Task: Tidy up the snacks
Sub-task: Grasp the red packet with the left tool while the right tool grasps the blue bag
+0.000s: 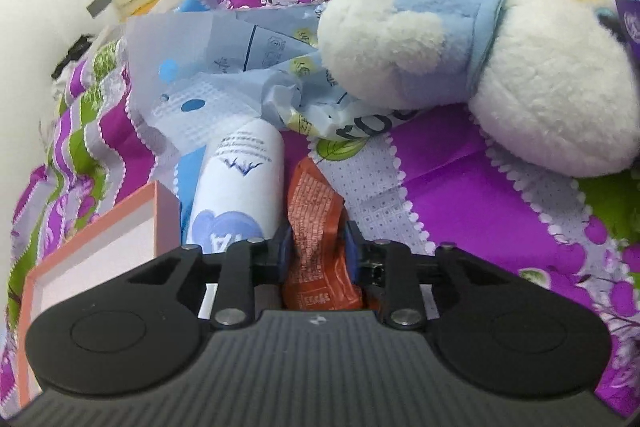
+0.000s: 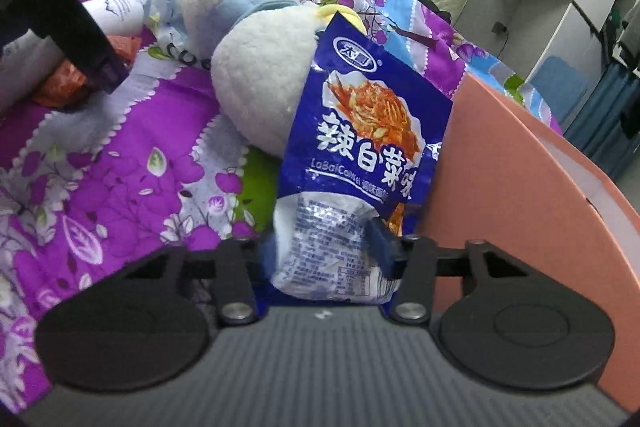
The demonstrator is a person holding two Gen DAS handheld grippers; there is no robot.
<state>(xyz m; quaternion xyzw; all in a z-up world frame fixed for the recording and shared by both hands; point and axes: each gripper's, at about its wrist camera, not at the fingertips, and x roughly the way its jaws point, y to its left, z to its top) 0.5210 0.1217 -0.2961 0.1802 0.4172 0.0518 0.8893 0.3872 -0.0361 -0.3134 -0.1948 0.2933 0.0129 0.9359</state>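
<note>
My left claw (image 1: 318,247) pinches the crinkled orange foil snack packet (image 1: 316,227) on the purple floral bedspread (image 1: 460,167) | my right claw (image 2: 324,247) pinches the blue-and-white printed snack bag (image 2: 360,131), just left of the pink cardboard box (image 2: 512,187) | white-and-blue plush toy (image 2: 260,95) behind bag

Probably bedroom; floral bedspread (image 1: 460,163), plush toy (image 1: 500,67)

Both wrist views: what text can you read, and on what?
"辣白菜味" and "LaBaiCaiWei": blue snack packet; its logo and back print are too small.
"foo", partly hidden: crumpled plastic bag.
"A", upside down: white tube; its fine print is blurred.
Orange packet: unreadable.
</note>
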